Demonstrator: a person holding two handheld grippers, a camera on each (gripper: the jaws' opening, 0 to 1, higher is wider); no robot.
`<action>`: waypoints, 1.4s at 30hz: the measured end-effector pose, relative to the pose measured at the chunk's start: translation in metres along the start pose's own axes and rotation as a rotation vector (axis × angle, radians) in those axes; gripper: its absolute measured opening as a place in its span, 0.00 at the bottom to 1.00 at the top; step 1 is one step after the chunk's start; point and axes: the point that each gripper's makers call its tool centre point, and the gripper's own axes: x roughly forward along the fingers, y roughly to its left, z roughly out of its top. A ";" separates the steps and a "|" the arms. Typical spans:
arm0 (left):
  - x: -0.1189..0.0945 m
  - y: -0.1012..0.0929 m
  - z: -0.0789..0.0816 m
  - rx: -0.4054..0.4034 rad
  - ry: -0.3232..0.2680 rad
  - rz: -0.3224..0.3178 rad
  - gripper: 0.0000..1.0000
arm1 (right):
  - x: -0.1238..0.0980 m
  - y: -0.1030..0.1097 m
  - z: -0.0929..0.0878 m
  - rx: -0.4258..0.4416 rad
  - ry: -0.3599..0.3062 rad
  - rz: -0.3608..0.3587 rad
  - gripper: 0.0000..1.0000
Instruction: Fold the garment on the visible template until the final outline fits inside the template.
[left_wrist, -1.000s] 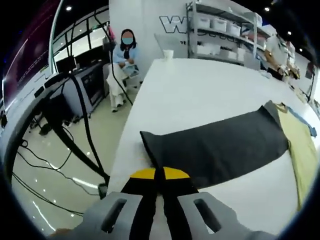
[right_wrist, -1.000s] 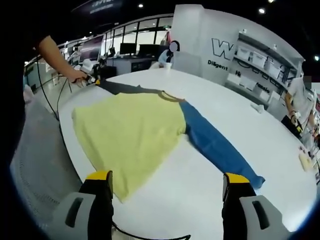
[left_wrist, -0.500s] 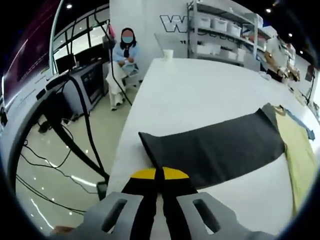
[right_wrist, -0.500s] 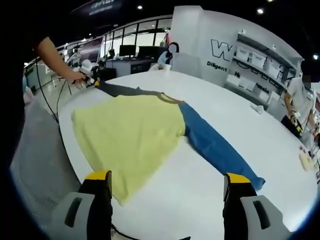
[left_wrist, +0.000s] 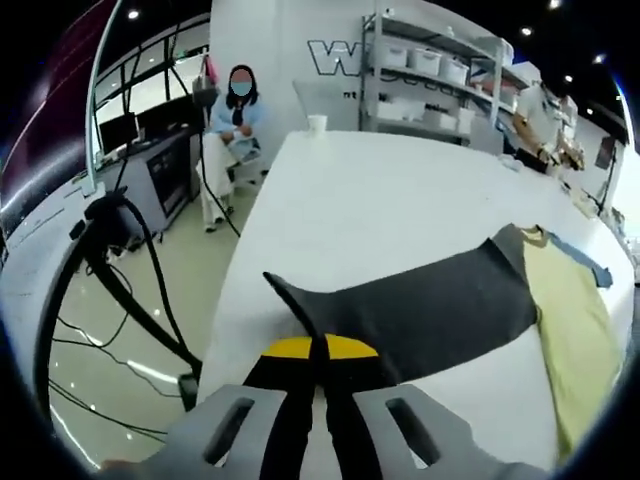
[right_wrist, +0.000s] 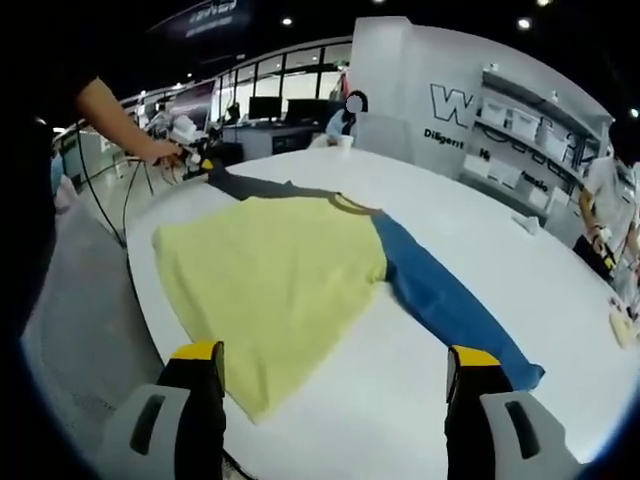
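Lying spread across a white table, a long-sleeved garment shows a pale yellow body, one dark grey sleeve and one blue sleeve. Its two sleeves stretch out in opposite directions from the yellow body, so the long axis runs sleeve tip to sleeve tip along the table.

In the left gripper view, the left gripper has its yellow-tipped jaws pressed together on the cuff end of the dark grey sleeve, close to the table's edge. From the jaws the grey sleeve reaches away to the right toward the yellow body, and its cuff corner looks slightly raised off the table. Beyond the far end of the table stand a paper cup and shelving with white bins; a seated person is off the table's left side, with black cables trailing over the floor.

In the right gripper view, the right gripper holds its jaws spread wide and empty above the near edge of the table, just short of the yellow body's hem. The blue sleeve points away to the right of the body. At the far left corner of the garment a person's hand holds the other gripper at the grey sleeve.
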 end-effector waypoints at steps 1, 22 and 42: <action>-0.001 -0.004 0.002 0.001 -0.002 -0.009 0.00 | 0.000 0.001 0.001 0.000 -0.004 0.004 0.90; -0.020 -0.066 0.043 0.002 -0.064 -0.135 0.00 | 0.000 0.001 0.002 0.012 -0.044 0.014 0.93; -0.054 -0.135 0.072 -0.014 -0.114 -0.270 0.00 | -0.011 -0.011 0.001 0.018 -0.056 -0.014 0.92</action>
